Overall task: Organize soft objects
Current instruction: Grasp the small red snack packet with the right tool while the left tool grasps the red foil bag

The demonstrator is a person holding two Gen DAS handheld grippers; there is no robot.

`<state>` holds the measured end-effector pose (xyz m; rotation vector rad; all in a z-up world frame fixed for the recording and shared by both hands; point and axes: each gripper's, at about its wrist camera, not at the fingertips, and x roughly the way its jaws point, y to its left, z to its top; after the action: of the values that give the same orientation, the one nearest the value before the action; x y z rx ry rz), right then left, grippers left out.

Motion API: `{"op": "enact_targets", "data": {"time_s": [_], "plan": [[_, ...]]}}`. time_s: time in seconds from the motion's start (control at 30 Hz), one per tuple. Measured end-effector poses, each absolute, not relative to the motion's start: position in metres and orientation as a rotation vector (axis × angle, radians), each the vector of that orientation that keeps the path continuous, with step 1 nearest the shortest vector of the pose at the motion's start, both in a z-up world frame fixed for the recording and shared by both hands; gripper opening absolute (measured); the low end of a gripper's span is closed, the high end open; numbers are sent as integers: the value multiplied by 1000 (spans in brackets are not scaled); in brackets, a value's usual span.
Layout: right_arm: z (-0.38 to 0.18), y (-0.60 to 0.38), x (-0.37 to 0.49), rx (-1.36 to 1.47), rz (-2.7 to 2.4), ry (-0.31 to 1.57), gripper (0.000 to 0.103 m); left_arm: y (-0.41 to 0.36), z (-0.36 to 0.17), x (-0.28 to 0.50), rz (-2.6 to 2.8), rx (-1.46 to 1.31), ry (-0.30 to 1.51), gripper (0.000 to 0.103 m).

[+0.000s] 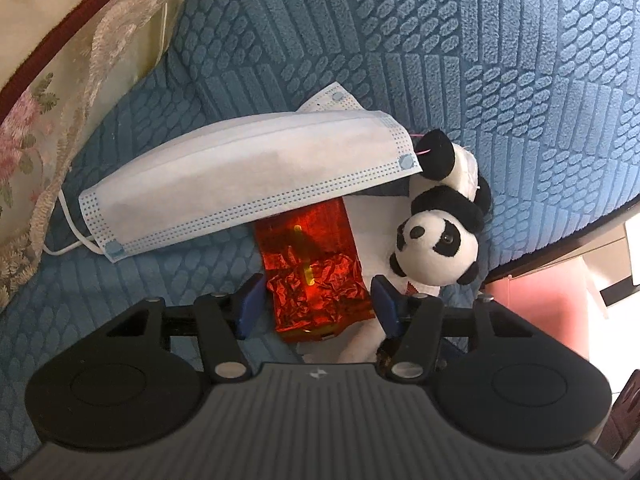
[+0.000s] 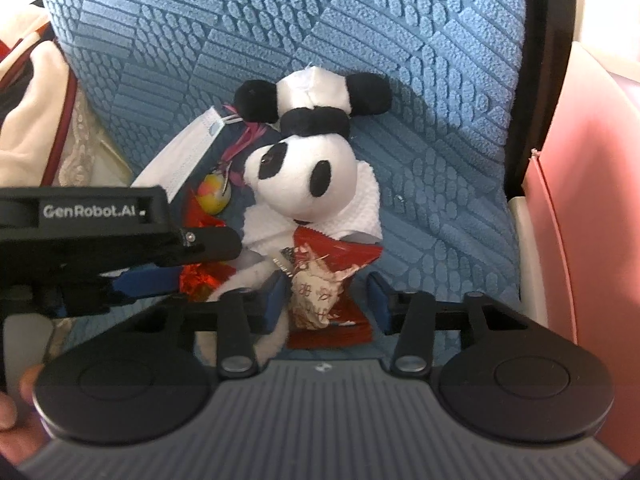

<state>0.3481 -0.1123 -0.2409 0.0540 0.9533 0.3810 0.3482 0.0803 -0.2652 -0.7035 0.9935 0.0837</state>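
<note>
A red foil packet (image 1: pixel 316 280) lies on the blue sofa cover (image 1: pixel 480 60), and my left gripper (image 1: pixel 318 304) is shut on it, both blue pads touching its sides. A white face mask (image 1: pixel 248 176) lies just beyond, partly over the packet. The panda plush (image 1: pixel 436 248) lies on its back to the right, on white tissue. In the right wrist view a red-and-white snack packet (image 2: pixel 320 296) sits below the panda (image 2: pixel 304 176), inside my right gripper (image 2: pixel 327 300). That gripper is open: its left pad touches the packet and its right pad stands off.
A floral cushion (image 1: pixel 60 120) leans at the left of the seat. A pink surface (image 2: pixel 592 200) stands past the sofa's right edge. A yellow ball charm (image 2: pixel 214 196) with pink ribbon lies by the panda. A hand (image 2: pixel 12 420) shows at the lower left.
</note>
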Motion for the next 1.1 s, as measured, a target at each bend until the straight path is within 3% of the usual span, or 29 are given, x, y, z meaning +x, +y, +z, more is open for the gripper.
{"op": "enact_targets", "data": {"time_s": [0.33, 1.1], "plan": [[-231, -106, 332, -42, 388, 894, 31, 83, -259, 344, 86, -684, 1004, 61], [-217, -122, 273, -116, 395, 882, 31, 56, -222, 284, 65, -438, 953, 61]]}}
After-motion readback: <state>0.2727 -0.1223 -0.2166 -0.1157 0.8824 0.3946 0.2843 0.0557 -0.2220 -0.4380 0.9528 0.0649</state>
